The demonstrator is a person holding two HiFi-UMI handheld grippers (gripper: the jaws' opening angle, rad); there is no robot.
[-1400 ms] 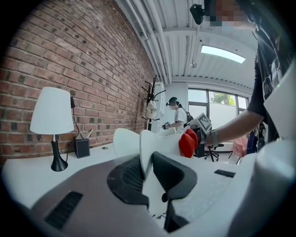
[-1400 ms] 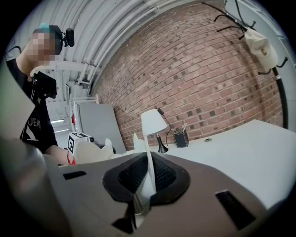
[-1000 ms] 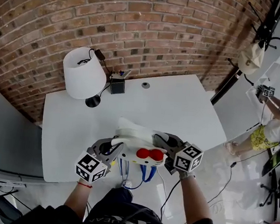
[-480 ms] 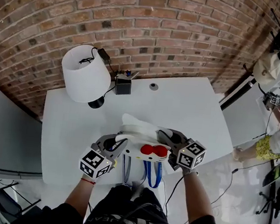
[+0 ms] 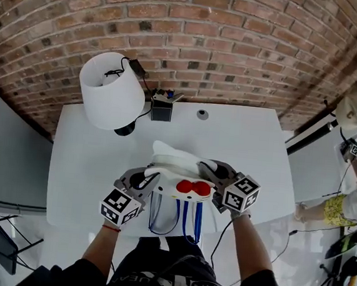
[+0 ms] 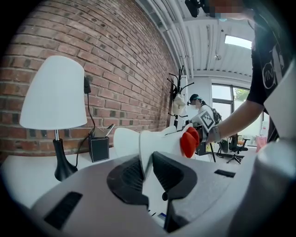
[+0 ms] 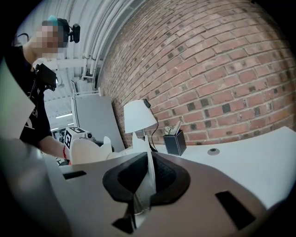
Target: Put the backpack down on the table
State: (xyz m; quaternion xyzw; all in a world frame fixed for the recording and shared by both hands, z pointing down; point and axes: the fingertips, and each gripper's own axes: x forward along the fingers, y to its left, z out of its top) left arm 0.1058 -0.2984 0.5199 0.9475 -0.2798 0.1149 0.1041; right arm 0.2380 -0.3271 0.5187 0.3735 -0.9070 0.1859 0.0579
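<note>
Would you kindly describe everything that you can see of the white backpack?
The backpack is small and white, seemingly soft fabric with ear-like points, a red bow and blue straps dangling beyond the table edge. The left gripper and right gripper each pinch a thin white side of it. It hangs over the table's near edge; whether it touches the tabletop cannot be told.

Ahead of you a red brick wall [image 5: 238, 44] backs a white table [image 5: 241, 145] bearing a white-shaded lamp [image 5: 111, 92] and a black box [image 5: 161, 110], with glossy pale floor [image 5: 294, 251] and a bright window [image 6: 226, 99] to your right.
</note>
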